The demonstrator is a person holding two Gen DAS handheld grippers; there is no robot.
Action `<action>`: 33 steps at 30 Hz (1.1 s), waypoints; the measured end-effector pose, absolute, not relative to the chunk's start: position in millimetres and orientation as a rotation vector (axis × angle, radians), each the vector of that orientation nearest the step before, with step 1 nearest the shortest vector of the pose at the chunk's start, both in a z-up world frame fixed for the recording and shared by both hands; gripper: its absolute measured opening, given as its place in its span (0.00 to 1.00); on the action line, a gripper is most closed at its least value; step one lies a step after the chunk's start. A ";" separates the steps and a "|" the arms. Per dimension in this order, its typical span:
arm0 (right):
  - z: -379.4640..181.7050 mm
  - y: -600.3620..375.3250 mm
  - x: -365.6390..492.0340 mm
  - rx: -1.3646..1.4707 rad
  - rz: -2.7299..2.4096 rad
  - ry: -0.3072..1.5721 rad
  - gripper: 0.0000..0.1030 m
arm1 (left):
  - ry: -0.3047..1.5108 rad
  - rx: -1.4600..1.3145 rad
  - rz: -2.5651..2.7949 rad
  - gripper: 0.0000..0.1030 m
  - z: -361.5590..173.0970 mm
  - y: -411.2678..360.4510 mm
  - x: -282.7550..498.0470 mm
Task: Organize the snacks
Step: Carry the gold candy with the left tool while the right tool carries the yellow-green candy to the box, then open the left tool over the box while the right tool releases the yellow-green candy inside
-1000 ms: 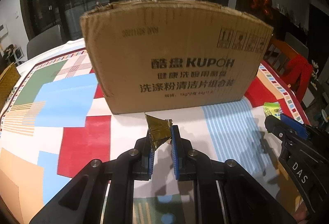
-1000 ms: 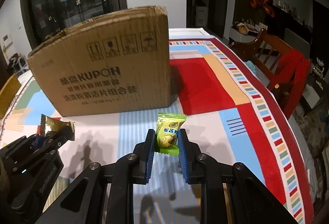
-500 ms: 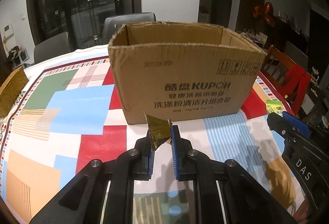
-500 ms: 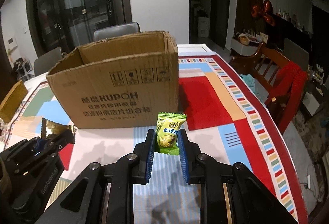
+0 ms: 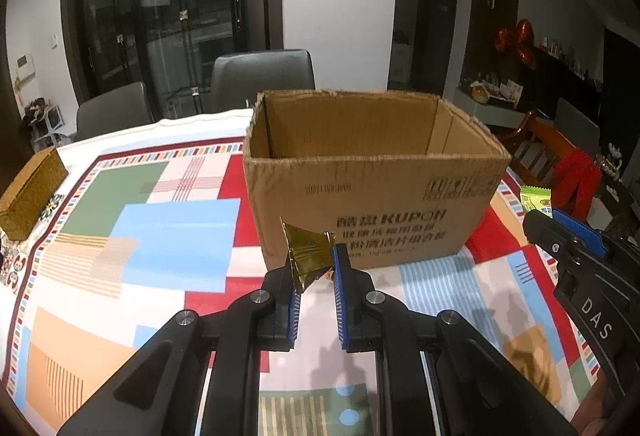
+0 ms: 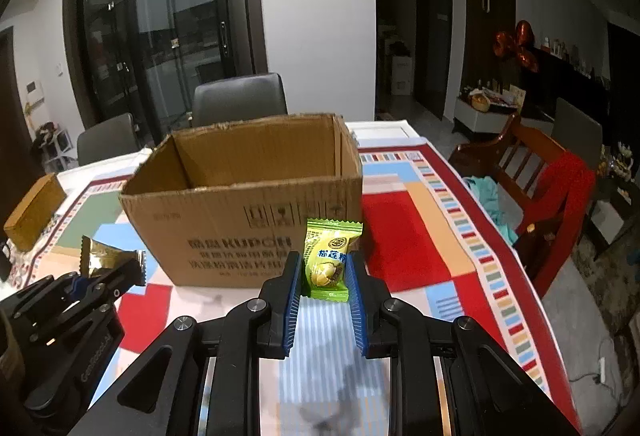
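An open cardboard box (image 5: 372, 192) (image 6: 248, 212) stands on the patterned tablecloth, and what shows of its inside is bare cardboard. My left gripper (image 5: 314, 268) is shut on a gold foil snack packet (image 5: 308, 256), held in the air just in front of the box's near wall. My right gripper (image 6: 325, 274) is shut on a green durian candy packet (image 6: 329, 260), also raised before the box's right front corner. Each gripper shows in the other's view: the right gripper (image 5: 568, 232) with the green packet (image 5: 536, 200), the left gripper (image 6: 108, 276) with the gold packet (image 6: 108, 256).
A woven brown box (image 5: 30, 192) (image 6: 34, 210) lies at the table's far left. Grey chairs (image 5: 260, 76) stand behind the table, and a wooden chair with red cloth (image 6: 560, 188) is on the right. The tablecloth (image 5: 160, 232) lies flat around the cardboard box.
Both grippers have risen with their packets still gripped. The box's open top and inside have come into view, where a second ago only its front wall showed.
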State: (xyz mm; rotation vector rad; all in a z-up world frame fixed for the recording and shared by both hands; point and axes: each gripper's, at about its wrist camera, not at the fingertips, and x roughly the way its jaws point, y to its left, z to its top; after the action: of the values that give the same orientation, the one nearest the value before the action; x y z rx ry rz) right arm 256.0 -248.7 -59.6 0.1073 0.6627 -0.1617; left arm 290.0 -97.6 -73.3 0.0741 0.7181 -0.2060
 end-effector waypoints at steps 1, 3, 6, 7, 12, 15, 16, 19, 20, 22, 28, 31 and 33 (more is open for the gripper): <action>-57.1 -248.3 257.2 0.106 -0.160 0.659 0.23 | 0.716 0.074 -0.207 0.15 -71.6 -97.4 291.7; -51.9 -248.1 260.0 0.103 -0.157 0.650 0.23 | 0.707 0.073 -0.206 0.15 -65.5 -97.2 293.9; -45.9 -247.1 263.4 0.099 -0.153 0.639 0.23 | 0.695 0.073 -0.206 0.15 -57.8 -96.5 298.3; -43.3 -246.7 265.2 0.099 -0.152 0.634 0.23 | 0.690 0.072 -0.205 0.15 -54.7 -96.4 300.4; -30.6 -244.6 274.9 0.092 -0.147 0.614 0.23 | 0.674 0.071 -0.207 0.15 -44.3 -94.4 313.3; -24.2 -245.6 282.0 0.090 -0.147 0.605 0.23 | 0.663 0.069 -0.211 0.15 -38.2 -95.2 321.8; -22.4 -246.3 284.7 0.089 -0.147 0.603 0.23 | 0.662 0.069 -0.213 0.15 -36.8 -95.5 324.2; -17.5 -247.8 292.9 0.087 -0.148 0.598 0.23 | 0.657 0.066 -0.219 0.15 -32.3 -97.2 335.0; -15.8 -248.2 296.7 0.084 -0.148 0.597 0.23 | 0.656 0.065 -0.220 0.15 -31.2 -97.9 337.4; -13.2 -248.4 302.0 0.083 -0.148 0.596 0.23 | 0.654 0.064 -0.224 0.15 -28.3 -99.5 345.5; -4.6 -251.3 320.7 0.074 -0.146 0.586 0.23 | 0.647 0.064 -0.237 0.15 -21.4 -104.3 365.7; -2.6 -251.0 329.4 0.069 -0.141 0.584 0.23 | 0.644 0.066 -0.237 0.15 -19.9 -105.9 374.6; -2.5 -250.2 335.9 0.066 -0.136 0.585 0.23 | 0.647 0.066 -0.237 0.15 -20.6 -106.2 382.2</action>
State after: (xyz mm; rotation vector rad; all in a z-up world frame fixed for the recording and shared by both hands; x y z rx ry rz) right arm 335.9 -250.2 -2.5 0.0656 0.5855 -0.1363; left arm 382.2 -106.2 -20.6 0.0657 0.6474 -0.2372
